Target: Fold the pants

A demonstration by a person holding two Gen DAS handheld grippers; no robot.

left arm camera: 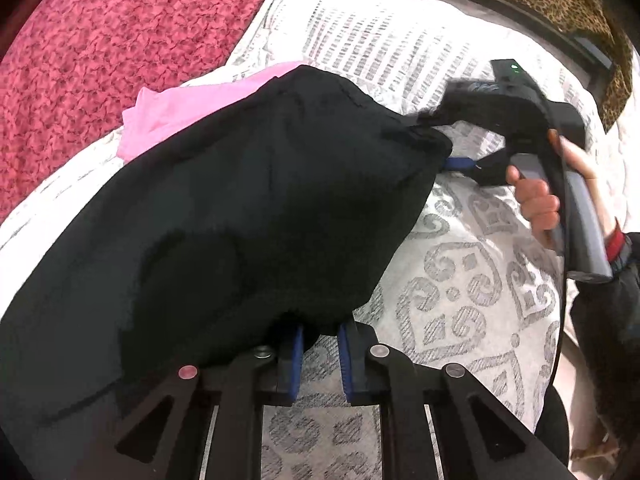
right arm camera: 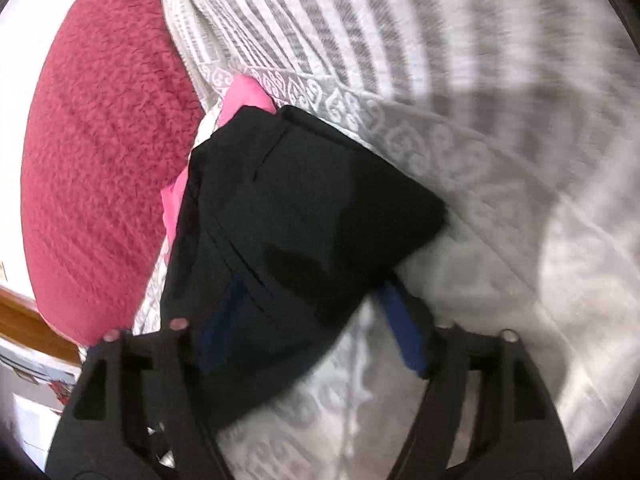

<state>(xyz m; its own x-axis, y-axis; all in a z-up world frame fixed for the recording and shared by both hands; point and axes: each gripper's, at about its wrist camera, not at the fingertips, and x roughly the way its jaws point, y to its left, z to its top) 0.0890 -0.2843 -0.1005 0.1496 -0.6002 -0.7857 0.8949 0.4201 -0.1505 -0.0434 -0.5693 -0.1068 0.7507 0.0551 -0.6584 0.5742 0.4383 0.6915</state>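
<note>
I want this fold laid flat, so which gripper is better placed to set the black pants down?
Probably the left gripper: it pinches the black pants, while the right gripper looks open.

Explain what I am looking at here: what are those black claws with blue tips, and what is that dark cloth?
No robot here: a person holds a two-finger clamp in each hand, each carrying a camera that looks along its fingers. The left gripper pinches an edge of the black pants. That view also shows the person's hand holding the right gripper, which meets the pants' far corner. In its own view the right gripper has its fingers spread wide around the cloth. The pants lie on a patterned white bedspread, over something pink, beside a red blanket.
</note>
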